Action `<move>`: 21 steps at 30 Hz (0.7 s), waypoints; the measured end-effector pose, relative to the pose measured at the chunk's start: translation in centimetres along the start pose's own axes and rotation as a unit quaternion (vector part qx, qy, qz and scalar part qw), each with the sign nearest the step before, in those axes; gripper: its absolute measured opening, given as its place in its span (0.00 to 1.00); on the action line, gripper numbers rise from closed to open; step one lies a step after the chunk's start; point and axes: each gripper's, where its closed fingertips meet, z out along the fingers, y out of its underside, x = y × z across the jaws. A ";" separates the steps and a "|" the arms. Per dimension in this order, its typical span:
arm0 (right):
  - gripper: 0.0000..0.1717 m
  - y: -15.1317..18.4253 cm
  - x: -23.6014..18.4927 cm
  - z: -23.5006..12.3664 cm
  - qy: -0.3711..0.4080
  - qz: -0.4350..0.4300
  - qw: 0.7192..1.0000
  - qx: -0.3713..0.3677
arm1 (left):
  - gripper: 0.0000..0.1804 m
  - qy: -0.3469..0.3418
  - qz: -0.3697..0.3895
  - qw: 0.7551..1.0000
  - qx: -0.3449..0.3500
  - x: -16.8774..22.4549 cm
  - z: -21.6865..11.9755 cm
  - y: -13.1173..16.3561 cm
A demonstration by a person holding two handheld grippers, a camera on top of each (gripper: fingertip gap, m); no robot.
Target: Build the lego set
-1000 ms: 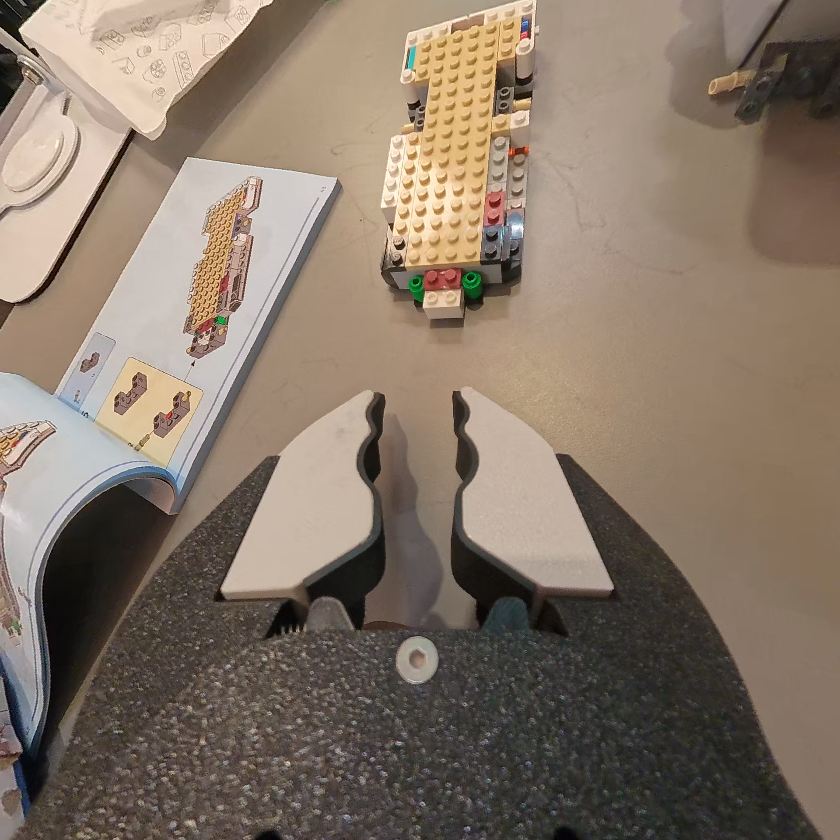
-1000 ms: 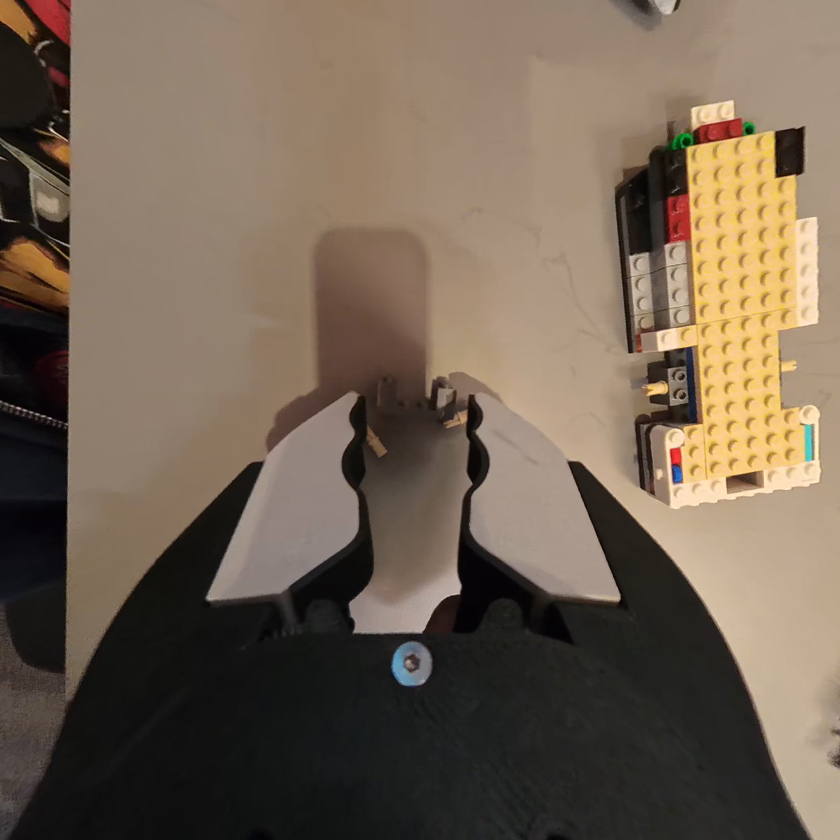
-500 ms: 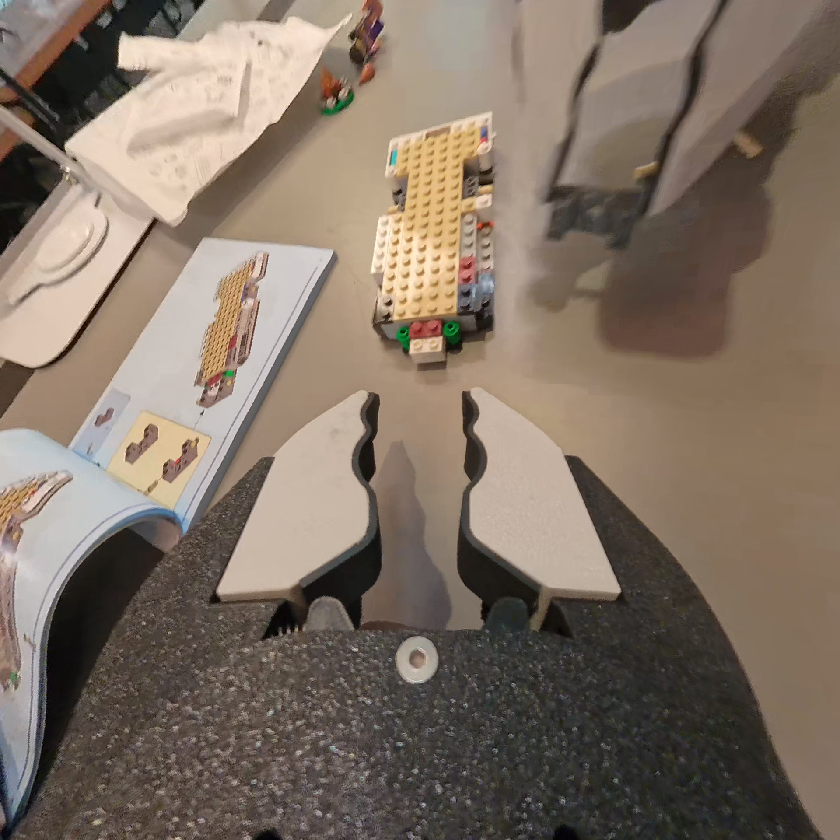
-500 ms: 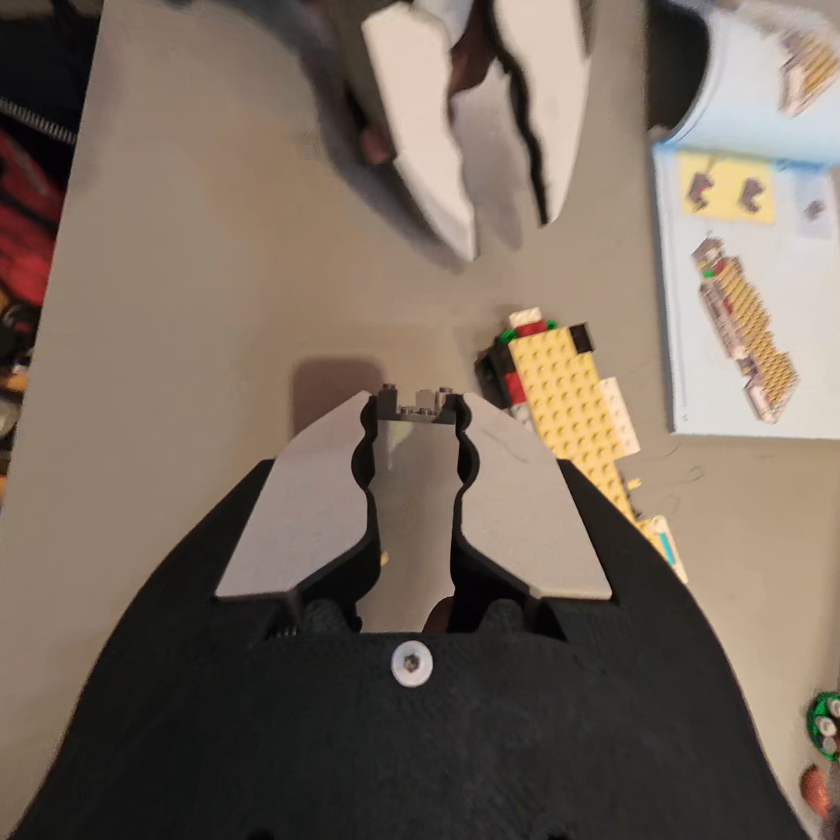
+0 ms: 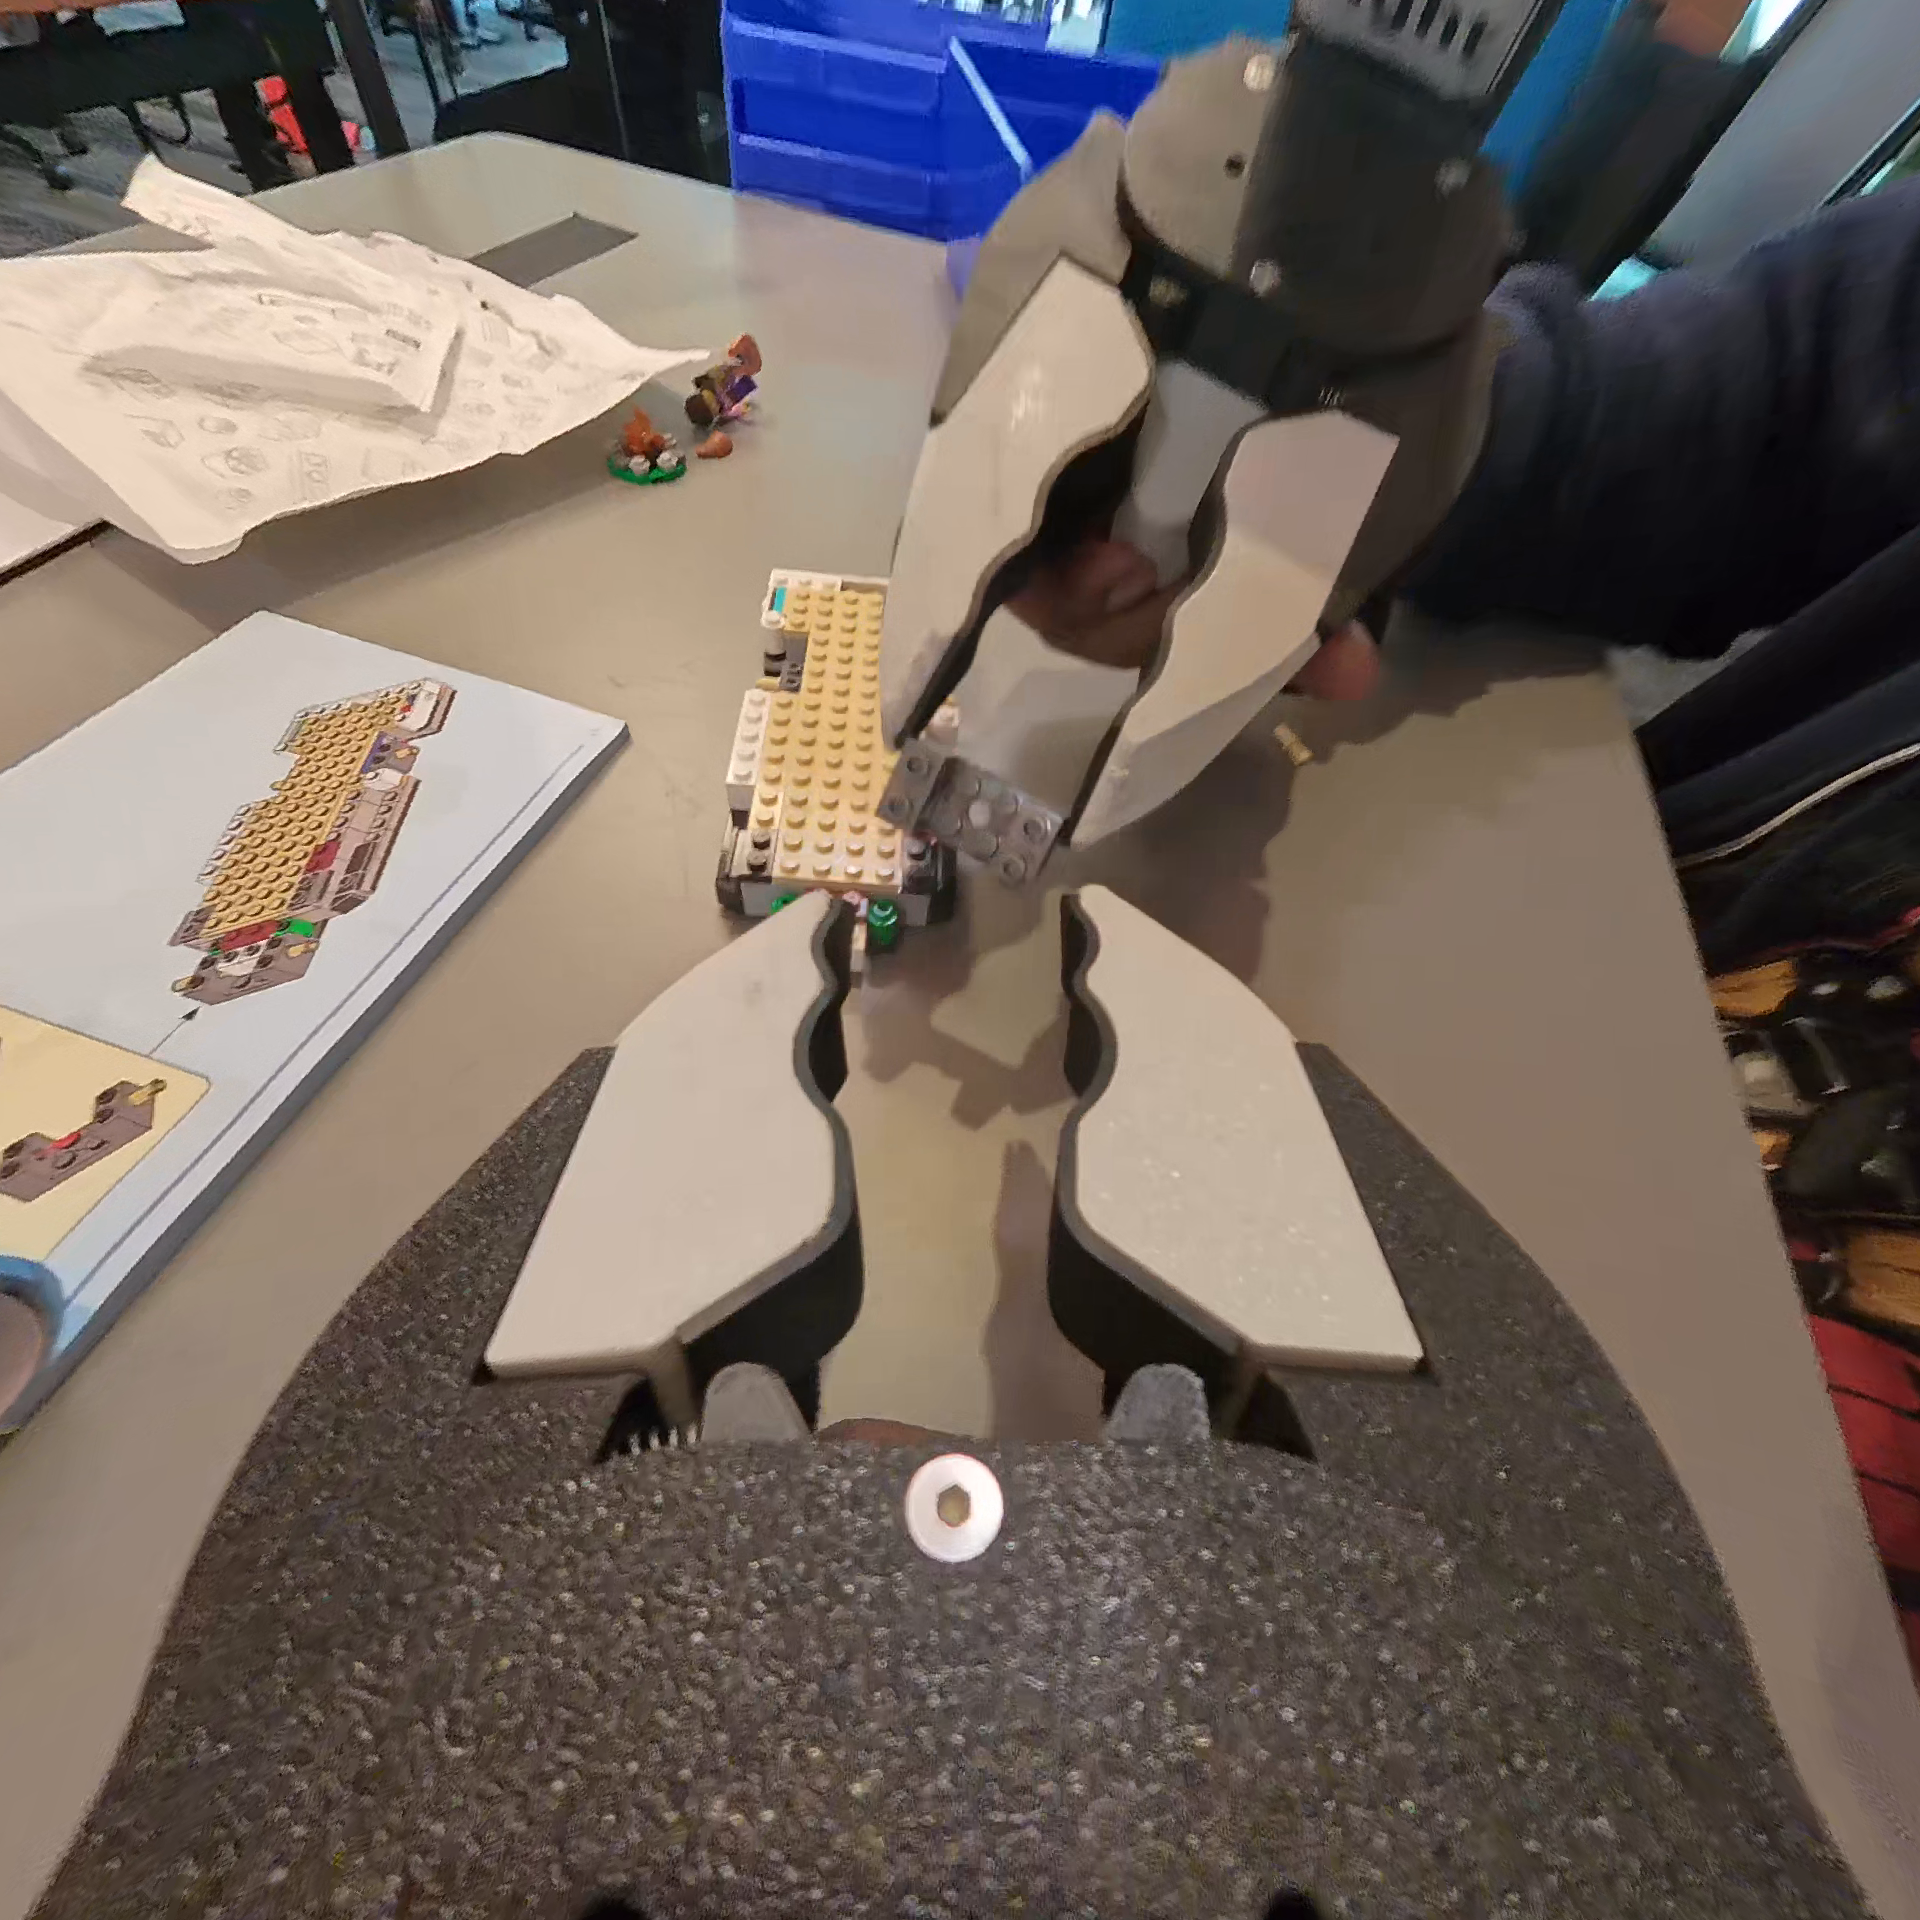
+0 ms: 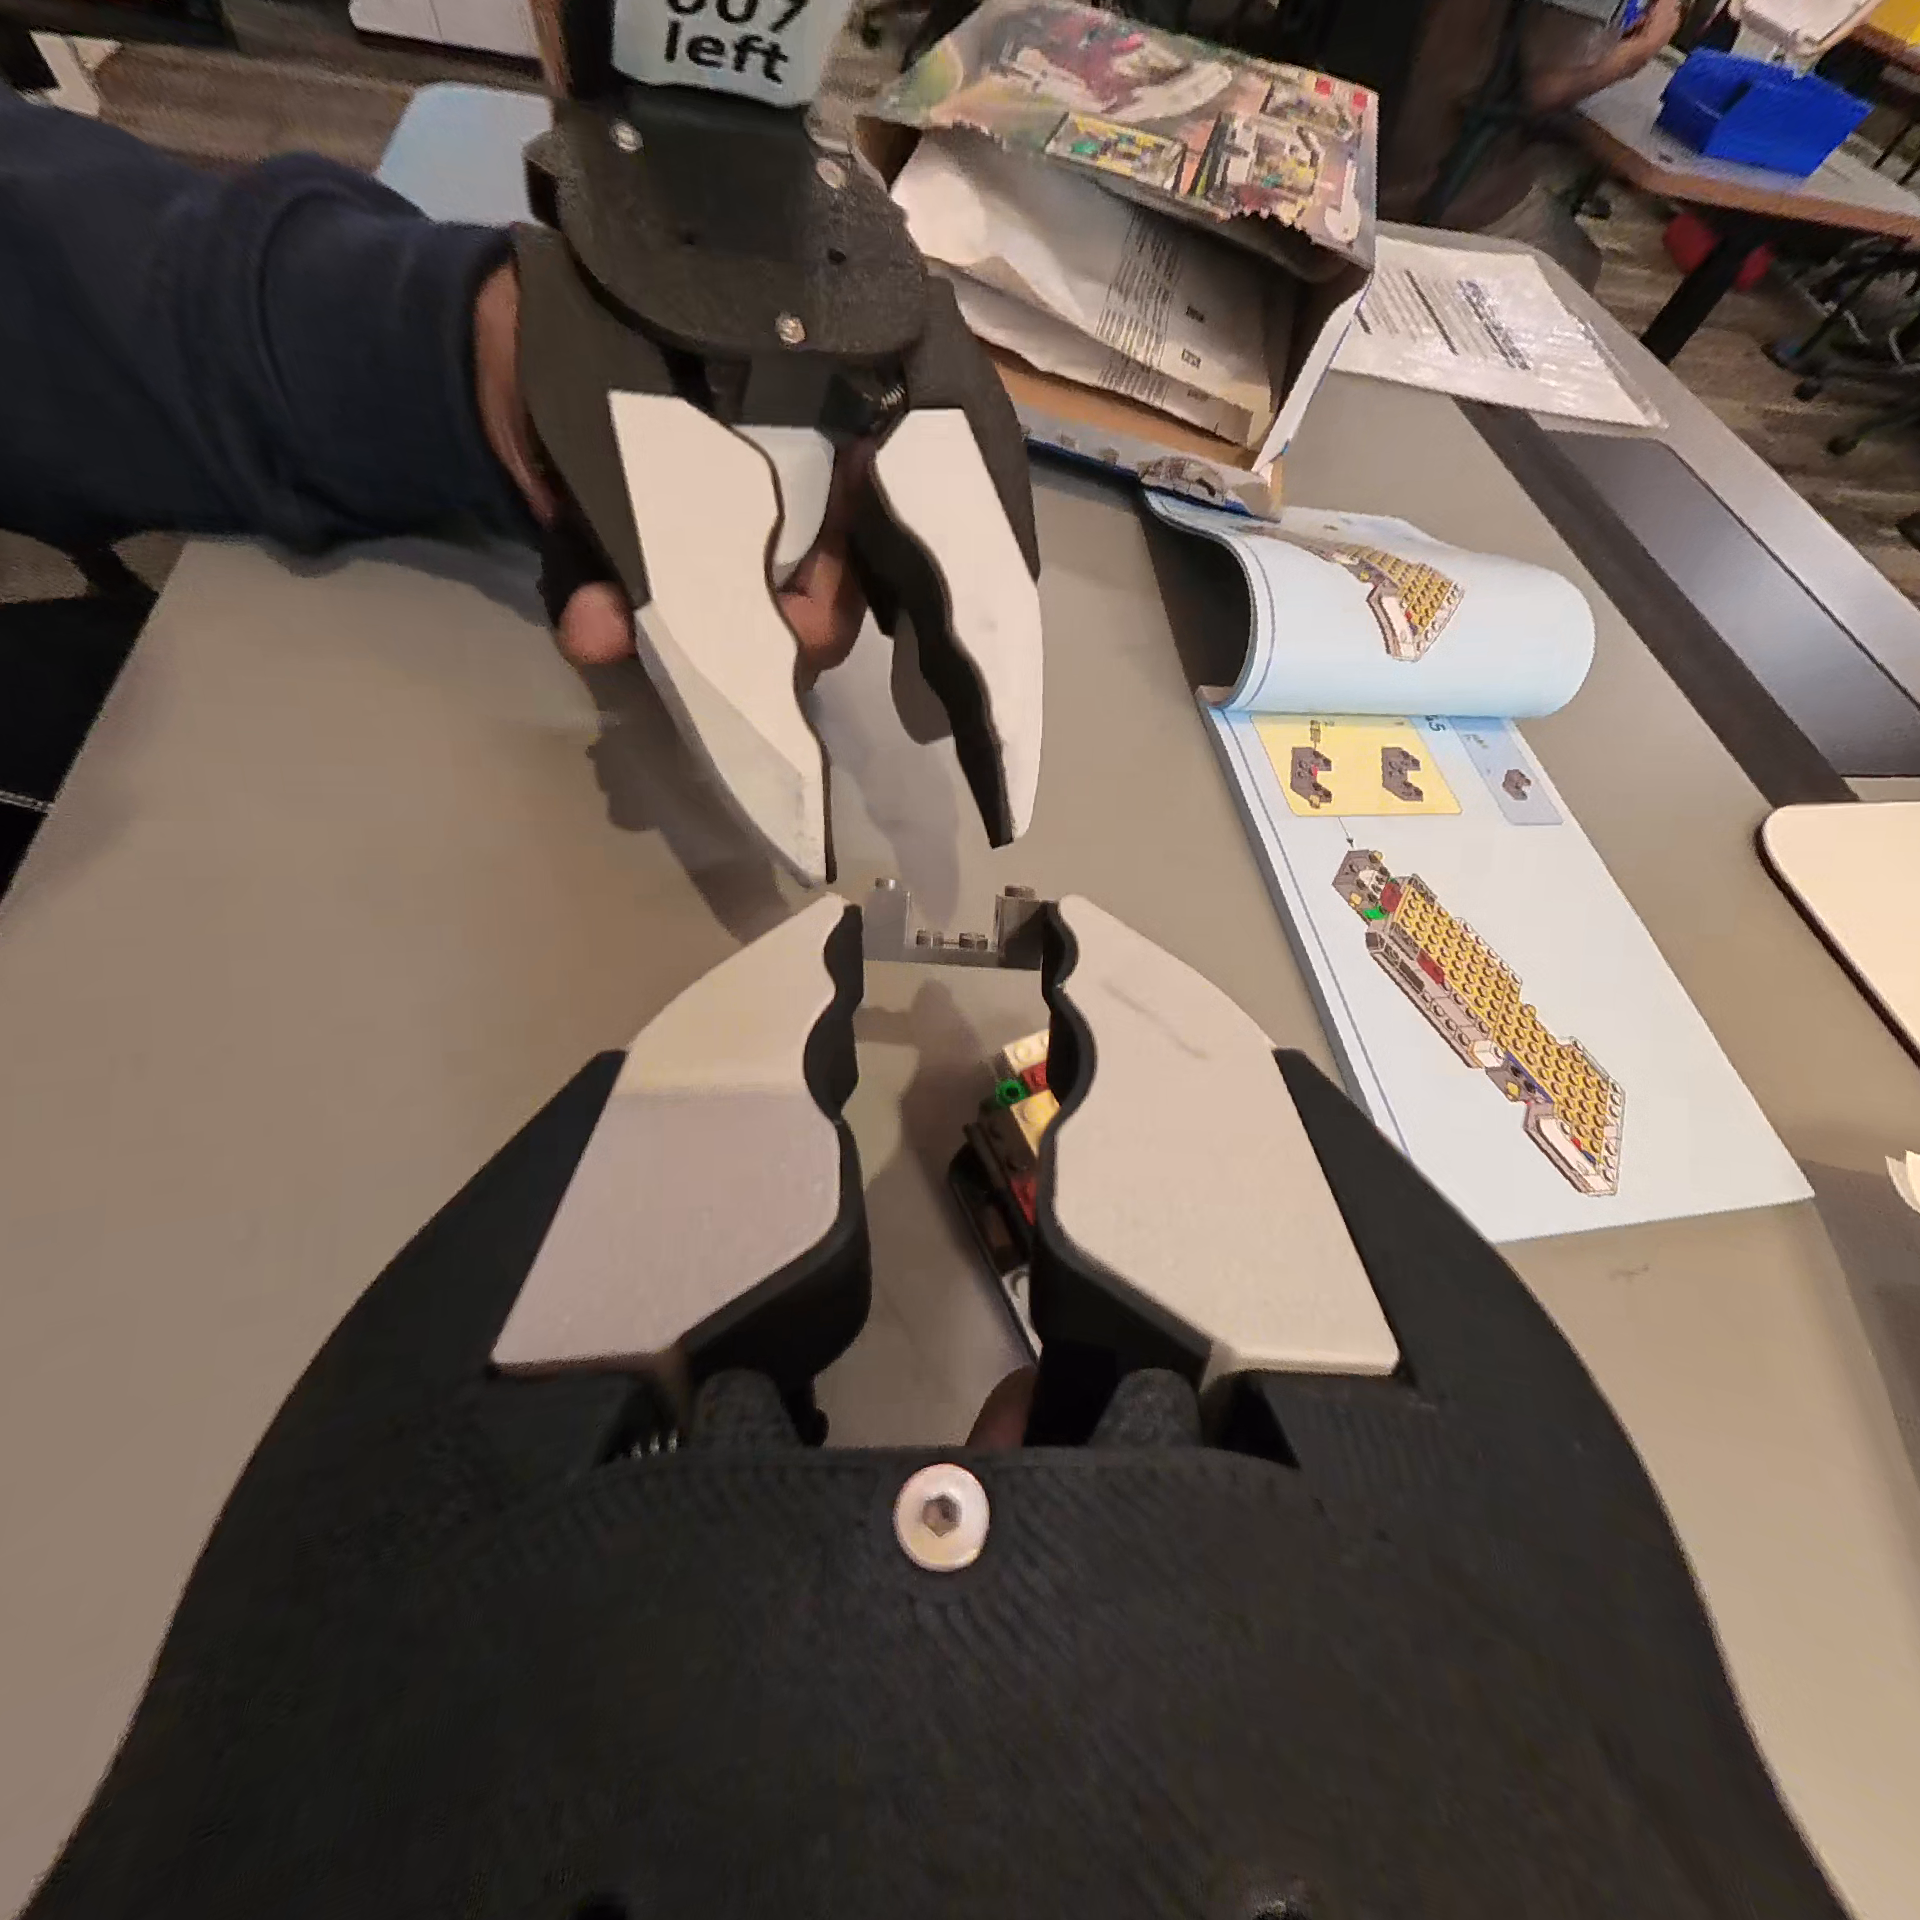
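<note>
Raised off the table, right tool (image 6: 951,925) clamps grey brick piece (image 6: 951,935); left tool (image 5: 945,914) gapes.

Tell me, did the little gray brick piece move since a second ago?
Yes. The gray brick piece, gripped in the right tongs, was down on the table away from the tan brick model; now it is lifted beside the model's near end.

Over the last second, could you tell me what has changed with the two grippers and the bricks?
The right gripper closed on the grey brick piece, lifted it off the table and carried it over the tan brick model, facing the left gripper. The left gripper opened wider, holding nothing. The model and instruction booklet stayed put.
</note>
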 end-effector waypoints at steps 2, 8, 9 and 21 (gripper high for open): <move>0.19 -0.1 -0.3 0.0 -0.006 -0.003 1.000 0.009 | 0.22 0.006 -0.008 1.000 0.010 0.1 -0.1 -0.3; 0.19 -1.0 -1.0 -0.5 -0.024 0.001 0.998 0.064 | 0.24 0.016 0.047 0.998 0.030 1.0 -0.2 -0.8; 0.19 -1.2 -1.1 -0.6 -0.029 0.006 0.997 0.072 | 0.24 0.019 0.051 0.998 0.036 1.2 -0.2 -1.0; 0.19 -3.0 -1.8 -1.6 -0.075 0.050 0.984 0.151 | 0.23 0.069 0.033 0.991 0.106 2.6 -0.9 -2.8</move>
